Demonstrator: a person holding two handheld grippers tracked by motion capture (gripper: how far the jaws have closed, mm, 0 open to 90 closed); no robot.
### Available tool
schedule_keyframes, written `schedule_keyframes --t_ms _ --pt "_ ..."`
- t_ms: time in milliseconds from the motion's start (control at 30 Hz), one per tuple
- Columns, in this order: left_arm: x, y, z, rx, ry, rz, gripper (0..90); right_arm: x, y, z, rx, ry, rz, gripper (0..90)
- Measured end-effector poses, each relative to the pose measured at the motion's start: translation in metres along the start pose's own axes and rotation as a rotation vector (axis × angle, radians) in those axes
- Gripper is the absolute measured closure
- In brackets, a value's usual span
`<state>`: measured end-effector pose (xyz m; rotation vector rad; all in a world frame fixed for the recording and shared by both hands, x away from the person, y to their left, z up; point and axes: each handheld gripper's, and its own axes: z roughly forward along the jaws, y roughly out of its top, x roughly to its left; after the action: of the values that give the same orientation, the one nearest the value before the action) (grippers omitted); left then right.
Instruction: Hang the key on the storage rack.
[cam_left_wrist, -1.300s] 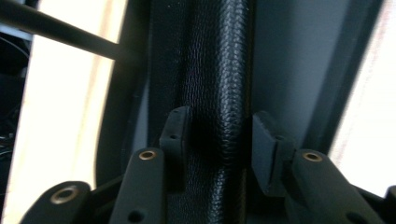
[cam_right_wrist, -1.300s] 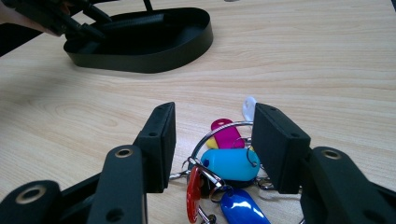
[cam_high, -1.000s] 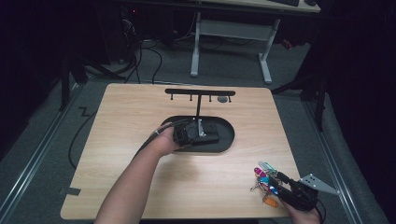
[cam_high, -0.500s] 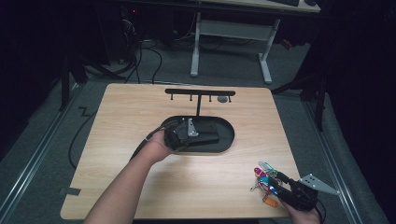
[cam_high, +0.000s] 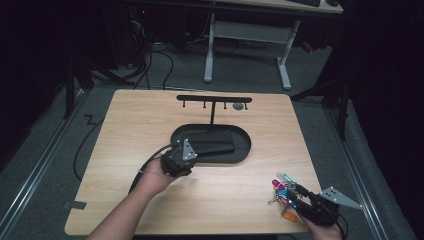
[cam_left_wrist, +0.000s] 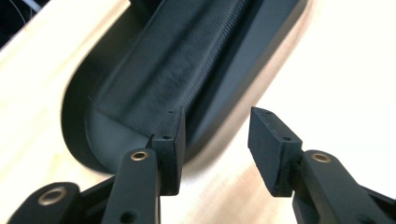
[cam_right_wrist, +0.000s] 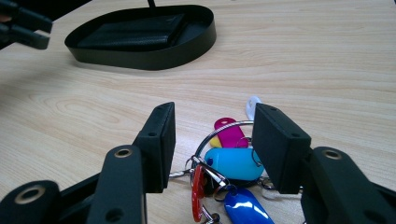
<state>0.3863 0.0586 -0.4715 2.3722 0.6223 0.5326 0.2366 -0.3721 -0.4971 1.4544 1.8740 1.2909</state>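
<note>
Withdrawal of the left gripper (cam_high: 176, 161) is what has changed: a second ago it was seen over the flat black wallet (cam_high: 212, 142) inside the oval black tray (cam_high: 243, 150) at mid-frame, and it is now set back at the tray's lower-left rim, its jaws just opened to a moderate gap with nothing between them. The wallet is left lying in the tray, so that placement is judged finished. The right gripper (cam_high: 295, 192) (lower right of the high view) is held half open around the ring of coloured plastic key tags (cam_right_wrist: 231, 161), not yet pressed on it.
</note>
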Motion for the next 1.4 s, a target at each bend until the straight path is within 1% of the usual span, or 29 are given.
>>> schedule_keyframes --t_ms 100,133,167,233,367,467,567,633,667,733,767,833,867,967,1100,1167,1300,1400 --pt "-0.005 -0.018 -0.006 -0.029 -0.003 -0.035 54.5 0.001 0.000 0.000 0.002 -0.002 -0.002 50.2" --pt "-0.008 -0.030 -0.011 -0.050 -0.007 -0.073 53.9 0.001 0.000 0.001 0.003 -0.003 -0.005 50.3" --pt "-0.008 -0.030 -0.011 -0.050 -0.007 -0.073 53.7 0.001 0.000 0.001 0.003 -0.003 -0.005 50.3" --pt "-0.010 -0.041 -0.016 -0.071 -0.014 -0.105 53.5 0.001 -0.001 0.001 0.005 -0.005 -0.006 50.2" --pt "-0.013 -0.062 -0.027 -0.099 -0.012 -0.161 52.2 0.002 -0.001 0.002 0.009 -0.007 -0.010 50.3" --pt "-0.016 -0.078 -0.038 -0.116 0.003 -0.188 51.3 0.003 -0.001 0.002 0.009 -0.009 -0.012 50.3" --pt "-0.019 -0.096 -0.049 -0.144 0.015 -0.243 51.1 0.004 -0.001 0.001 0.008 -0.011 -0.018 50.3" --pt "-0.024 -0.109 -0.055 -0.163 0.040 -0.260 49.4 0.004 0.000 0.000 0.006 -0.013 -0.022 50.3" --pt "-0.025 -0.115 -0.058 -0.174 0.046 -0.273 49.4 0.004 0.000 0.000 0.006 -0.013 -0.022 50.3" --pt "-0.026 -0.123 -0.064 -0.189 0.037 -0.300 49.2 0.004 0.000 0.000 0.006 -0.015 -0.023 50.3" --pt "-0.027 -0.125 -0.066 -0.190 0.038 -0.303 48.6 0.004 0.000 0.000 0.007 -0.016 -0.024 50.2" --pt "-0.028 -0.128 -0.068 -0.192 0.051 -0.291 47.8 0.004 0.000 0.000 0.009 -0.018 -0.024 50.2" --pt "-0.029 -0.130 -0.068 -0.192 0.050 -0.289 47.6 0.004 0.000 0.000 0.009 -0.020 -0.022 50.3" --pt "-0.027 -0.131 -0.066 -0.186 0.040 -0.284 46.5 0.004 0.000 -0.001 0.008 -0.026 -0.022 50.2" --pt "-0.024 -0.132 -0.065 -0.196 0.027 -0.286 45.6 0.004 0.000 -0.003 0.006 -0.037 -0.022 50.3" --pt "-0.024 -0.133 -0.064 -0.198 0.010 -0.278 44.1 0.004 -0.001 -0.004 0.010 -0.044 -0.015 50.3" --pt "-0.024 -0.133 -0.065 -0.206 0.008 -0.282 43.3 0.004 0.000 -0.004 0.012 -0.044 -0.019 50.3" --pt "-0.025 -0.132 -0.065 -0.212 0.014 -0.273 42.8 0.008 0.002 -0.006 0.017 -0.040 -0.035 50.3"
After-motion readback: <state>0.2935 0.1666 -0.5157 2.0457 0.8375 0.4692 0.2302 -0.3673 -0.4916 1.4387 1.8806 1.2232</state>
